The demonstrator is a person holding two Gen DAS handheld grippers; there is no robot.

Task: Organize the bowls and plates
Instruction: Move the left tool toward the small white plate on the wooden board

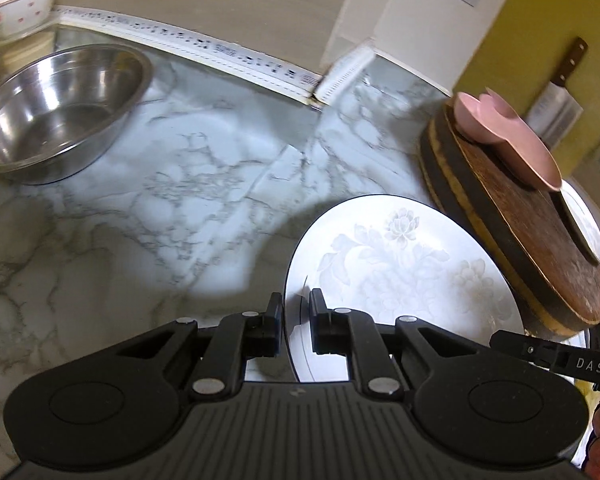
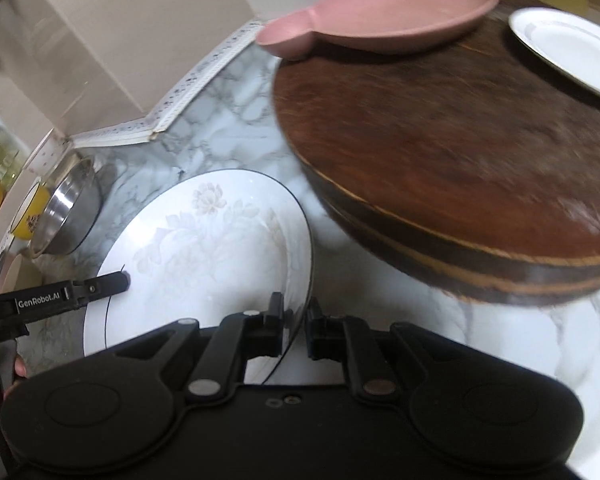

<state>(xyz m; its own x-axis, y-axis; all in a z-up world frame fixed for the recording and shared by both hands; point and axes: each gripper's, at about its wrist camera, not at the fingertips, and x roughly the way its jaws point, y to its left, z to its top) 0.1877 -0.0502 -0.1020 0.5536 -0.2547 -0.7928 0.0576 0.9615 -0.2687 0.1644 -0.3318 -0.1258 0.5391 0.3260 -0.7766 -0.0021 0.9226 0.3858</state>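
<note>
Both tongs on 1 plate

Left tongs (image 1: 296,312) and right tongs (image 2: 296,316) pinch the floral plate (image 1: 400,256) at opposite rims, probably for balance; steel bowl (image 1: 56,112) at 10 o'clock.

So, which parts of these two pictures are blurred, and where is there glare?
Left wrist view: steel bowl shows bright reflections; pink dish and chopping board are smeared. Right wrist view: the board and small plate are blurred; floral plate is fairly sharp.

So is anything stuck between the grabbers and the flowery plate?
No. Both the left gripper and the right gripper already have their fingers straddling opposite edges of the flowery plate, with nothing visible in between. The wooden board sits just beside it.
</note>
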